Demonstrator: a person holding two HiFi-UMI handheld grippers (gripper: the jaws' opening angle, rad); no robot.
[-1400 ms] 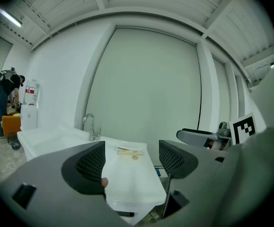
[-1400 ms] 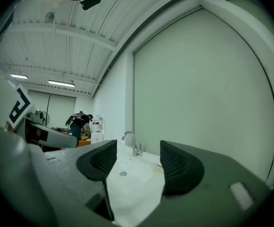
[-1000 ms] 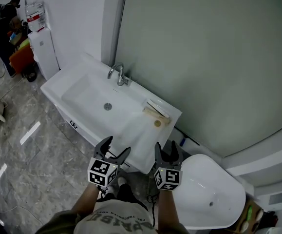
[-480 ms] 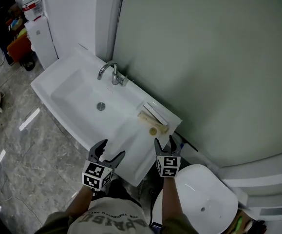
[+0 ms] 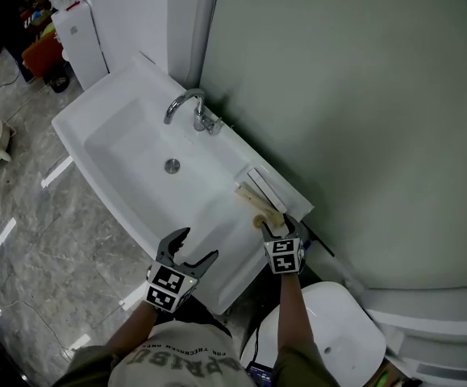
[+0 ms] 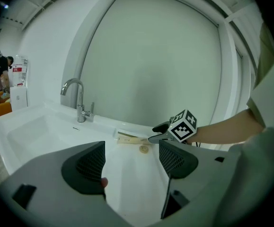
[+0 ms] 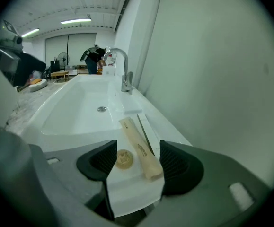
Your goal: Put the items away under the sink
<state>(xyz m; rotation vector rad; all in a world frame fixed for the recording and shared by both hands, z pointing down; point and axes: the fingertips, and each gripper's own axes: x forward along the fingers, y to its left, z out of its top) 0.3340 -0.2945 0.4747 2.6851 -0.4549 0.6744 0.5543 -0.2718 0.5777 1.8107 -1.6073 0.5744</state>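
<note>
Packet [image 7: 137, 145], slim, beige, paper-wrapped: judged light, stiff; best gripped mid-length. Right gripper [image 7: 134, 161] gaped astride it; left gripper [image 5: 197, 244], eight o'clock, gaped empty.

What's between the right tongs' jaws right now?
Right gripper view: the open right tongs straddle a small round tan disc and the near end of a long beige wrapped packet, both lying on the white sink ledge; neither gripped.

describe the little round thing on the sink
Take the white sink, then its ledge at the end away from the faucet. Just ahead of the right gripper lies a small tan disc: the only round thing, beside a long beige packet.
</note>
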